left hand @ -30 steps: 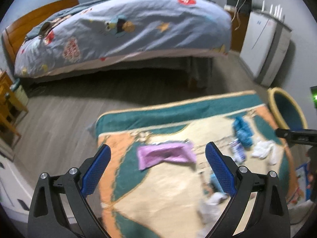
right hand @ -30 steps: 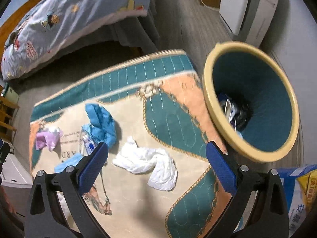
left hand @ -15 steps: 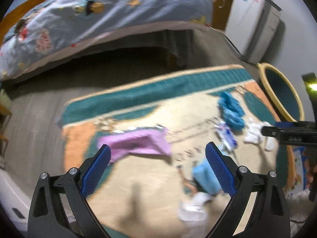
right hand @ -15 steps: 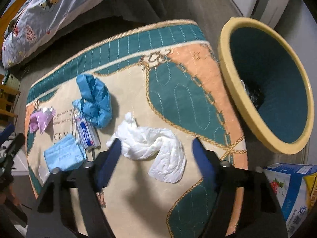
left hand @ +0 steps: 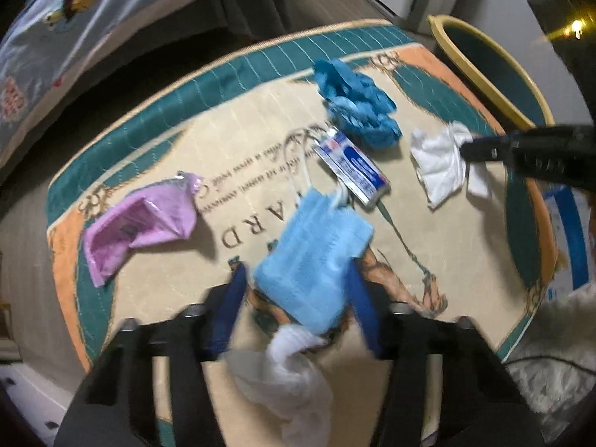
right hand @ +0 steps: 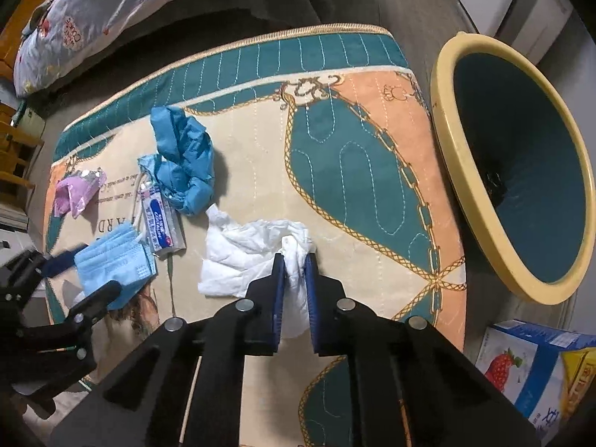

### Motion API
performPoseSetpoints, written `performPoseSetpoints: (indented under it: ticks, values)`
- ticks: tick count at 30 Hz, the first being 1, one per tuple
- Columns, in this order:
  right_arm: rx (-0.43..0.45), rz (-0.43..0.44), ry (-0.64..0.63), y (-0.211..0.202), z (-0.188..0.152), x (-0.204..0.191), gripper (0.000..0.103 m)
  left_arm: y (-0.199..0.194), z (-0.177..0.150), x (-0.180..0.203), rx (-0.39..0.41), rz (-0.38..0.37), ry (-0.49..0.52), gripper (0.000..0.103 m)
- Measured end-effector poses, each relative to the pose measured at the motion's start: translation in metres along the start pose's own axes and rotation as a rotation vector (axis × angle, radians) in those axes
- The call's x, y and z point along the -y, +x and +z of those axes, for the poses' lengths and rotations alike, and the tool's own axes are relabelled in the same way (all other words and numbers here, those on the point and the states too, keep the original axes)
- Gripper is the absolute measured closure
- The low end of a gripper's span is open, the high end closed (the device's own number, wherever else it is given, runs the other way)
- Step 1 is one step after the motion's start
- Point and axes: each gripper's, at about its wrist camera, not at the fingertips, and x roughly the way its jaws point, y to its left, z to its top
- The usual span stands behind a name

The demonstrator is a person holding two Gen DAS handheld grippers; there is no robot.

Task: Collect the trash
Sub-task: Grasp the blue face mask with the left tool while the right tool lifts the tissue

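Note:
Trash lies on a patterned rug (right hand: 335,156). My right gripper (right hand: 295,260) is shut on a white crumpled tissue (right hand: 246,249), which also shows in the left wrist view (left hand: 439,160). My left gripper (left hand: 298,283) is open, its blue fingers on either side of a light blue face mask (left hand: 313,257), seen in the right wrist view too (right hand: 111,264). A toothpaste tube (left hand: 354,167), a crumpled blue glove (left hand: 357,108), a pink wrapper (left hand: 141,223) and another white tissue (left hand: 287,372) lie nearby. A yellow-rimmed bin (right hand: 514,171) stands right of the rug.
A bed with a patterned quilt (right hand: 74,18) stands beyond the rug. A white cabinet (right hand: 514,3) is at the back right. A printed carton (right hand: 521,365) lies on the floor near the bin. Wooden furniture (right hand: 15,149) is at the left.
Both grippers moved down toward the rug. The right gripper closed on the white tissue. The left gripper narrowed around the blue face mask.

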Motion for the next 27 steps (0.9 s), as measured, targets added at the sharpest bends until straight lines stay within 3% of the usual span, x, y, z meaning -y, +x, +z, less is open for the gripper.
performPoseSetpoints:
  ticks: [3,6,19,27]
  values:
    - [0.024,0.013,0.006,-0.007,0.0,0.0,0.093,-0.005,0.002,0.003,0.015,-0.008,0.009,0.076]
    - [0.048,0.029,0.021,-0.014,0.004,0.004,0.093,-0.018,0.009,0.003,0.059,-0.022,0.006,0.081]
    - [0.23,0.129,0.095,-0.081,0.022,0.025,0.093,-0.09,0.035,0.001,0.312,-0.083,-0.036,0.081]
    - [0.289,0.137,0.111,-0.119,0.023,0.045,0.093,-0.114,0.048,0.014,0.389,-0.111,-0.037,0.081]
